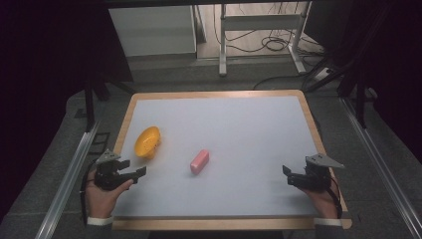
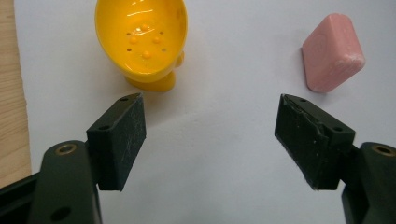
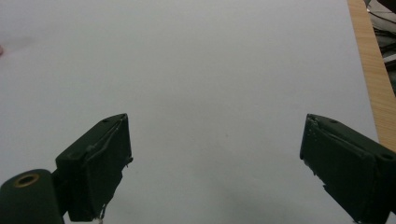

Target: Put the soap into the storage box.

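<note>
Left gripper [image 2: 210, 140] fingers apart | right gripper [image 3: 215, 163] apart | pink soap [image 1: 200, 161] axis diagonal

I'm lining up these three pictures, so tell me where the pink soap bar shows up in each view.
High view: the pink soap bar lies near the middle of the white table top, right of the yellow dish.
Left gripper view: upper right, beyond the right jaw, with the dish at upper left.
Right gripper view: I cannot make it out.
Shared landmark: the table's wooden edge.
</note>
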Motion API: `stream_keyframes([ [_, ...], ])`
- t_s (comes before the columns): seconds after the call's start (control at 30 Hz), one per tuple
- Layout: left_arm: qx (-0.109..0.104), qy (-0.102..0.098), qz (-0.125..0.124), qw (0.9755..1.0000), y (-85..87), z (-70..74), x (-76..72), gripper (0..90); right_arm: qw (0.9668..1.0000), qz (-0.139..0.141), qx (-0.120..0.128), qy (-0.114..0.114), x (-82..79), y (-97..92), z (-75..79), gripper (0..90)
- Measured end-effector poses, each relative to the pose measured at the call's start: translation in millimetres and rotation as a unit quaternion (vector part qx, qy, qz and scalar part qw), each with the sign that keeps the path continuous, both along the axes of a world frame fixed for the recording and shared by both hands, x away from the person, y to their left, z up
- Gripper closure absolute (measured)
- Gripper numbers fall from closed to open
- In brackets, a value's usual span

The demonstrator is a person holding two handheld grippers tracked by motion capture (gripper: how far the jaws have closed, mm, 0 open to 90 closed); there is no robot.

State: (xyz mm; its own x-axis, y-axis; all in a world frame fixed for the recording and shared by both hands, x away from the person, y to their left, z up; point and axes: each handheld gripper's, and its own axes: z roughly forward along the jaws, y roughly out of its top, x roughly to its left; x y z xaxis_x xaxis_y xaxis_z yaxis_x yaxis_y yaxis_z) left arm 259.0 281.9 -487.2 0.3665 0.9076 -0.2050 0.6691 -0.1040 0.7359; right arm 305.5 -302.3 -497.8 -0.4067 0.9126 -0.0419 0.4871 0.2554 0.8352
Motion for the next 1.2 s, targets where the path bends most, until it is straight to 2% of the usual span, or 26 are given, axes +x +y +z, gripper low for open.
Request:
stream_keyframes([
  [0.2,0.005,0.003,-0.011,0.9999,-4.0,10.5,3.9,24.6,1.0,-0.001,-0.003,-0.003,-0.8,0.1,1.4,8.6],
  [0.47,0.011,0.015,-0.024,0.9995,-12.3,17.5,10.4,24.7,1.0,-0.005,-0.008,-0.002,-2.4,-0.8,0.2,8.6],
  [0.73,0.022,0.007,-0.039,0.999,-25.3,29.9,13.8,24.5,0.9999,-0.004,-0.009,-0.003,-2.8,-1.2,1.1,8.6],
  [0.87,0.026,0.007,-0.046,0.9986,-30.4,31.8,16.0,24.3,0.9999,0.001,0.014,-0.001,-3.2,-2.7,3.8,8.6],
  [1.2,0.037,0.005,-0.059,0.9976,-43.9,41.0,21.0,24.3,1.0,-0.004,0.008,-0.003,-5.0,-3.5,4.3,8.7],
])
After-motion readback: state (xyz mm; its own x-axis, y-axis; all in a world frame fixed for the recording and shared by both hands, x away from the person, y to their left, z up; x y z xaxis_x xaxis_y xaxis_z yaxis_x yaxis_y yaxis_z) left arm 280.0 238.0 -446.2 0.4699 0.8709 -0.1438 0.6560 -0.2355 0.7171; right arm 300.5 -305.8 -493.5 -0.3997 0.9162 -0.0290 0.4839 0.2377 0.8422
